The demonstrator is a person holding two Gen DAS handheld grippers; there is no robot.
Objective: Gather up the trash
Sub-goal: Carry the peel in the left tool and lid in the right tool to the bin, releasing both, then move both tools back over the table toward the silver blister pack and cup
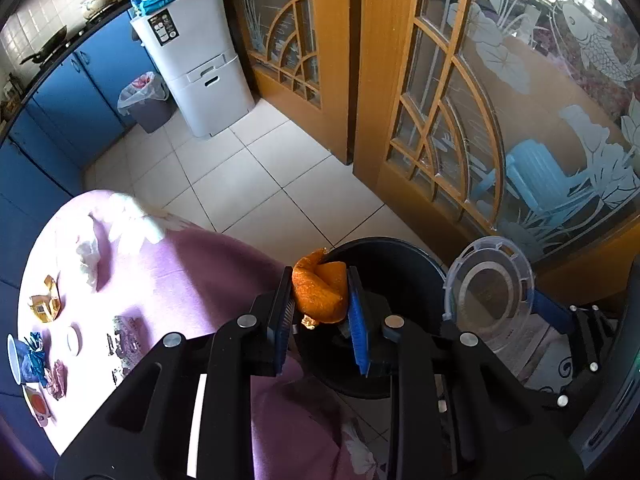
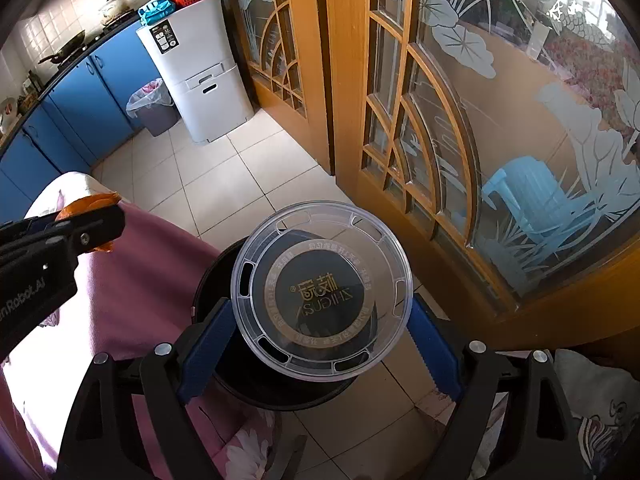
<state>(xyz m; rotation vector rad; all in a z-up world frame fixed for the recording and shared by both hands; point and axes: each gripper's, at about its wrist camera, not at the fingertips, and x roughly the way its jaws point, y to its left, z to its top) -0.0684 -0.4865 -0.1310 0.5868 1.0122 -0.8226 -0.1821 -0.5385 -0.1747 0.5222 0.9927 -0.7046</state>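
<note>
wooden doors (image 1: 472, 128) with frosted fish and lotus glass along the right, pale tiled floor (image 1: 256, 184) below. blue cabinets (image 1: 84, 80) along the left wall, a white tall unit (image 1: 200, 60) beside them, a small grey bin (image 1: 146, 102) with a bag liner at its foot. round worktop (image 1: 168, 272) under a pink flowered cloth at lower left, part in sun, part in shade. black bin (image 2: 224, 364) on the floor right beside the worktop's edge, mouth up. left gripper (image 1: 320, 300) over the near rim of the black bin, clenched on an orange wrapper (image 1: 320, 292), blue pads pressing both sides of it; wrapper crumpled, poking above the fingertips. right gripper (image 2: 320, 332) set wide, grasping a clear plastic lid (image 2: 322, 292) by its opposite edges, lid flat above the black bin's mouth, mirrored print readable through it. in the left wrist view that lid tilted up just right of the bin. left on the worktop, well apart from both grippers: white crumpled tissue (image 1: 90, 256), gold wrapper (image 1: 45, 298), small white cap (image 1: 74, 340), printed purple packet (image 1: 126, 344), blue foil wrapper (image 1: 32, 354), pink wrapper (image 1: 56, 380), small cup (image 1: 13, 358) at the edge.
</note>
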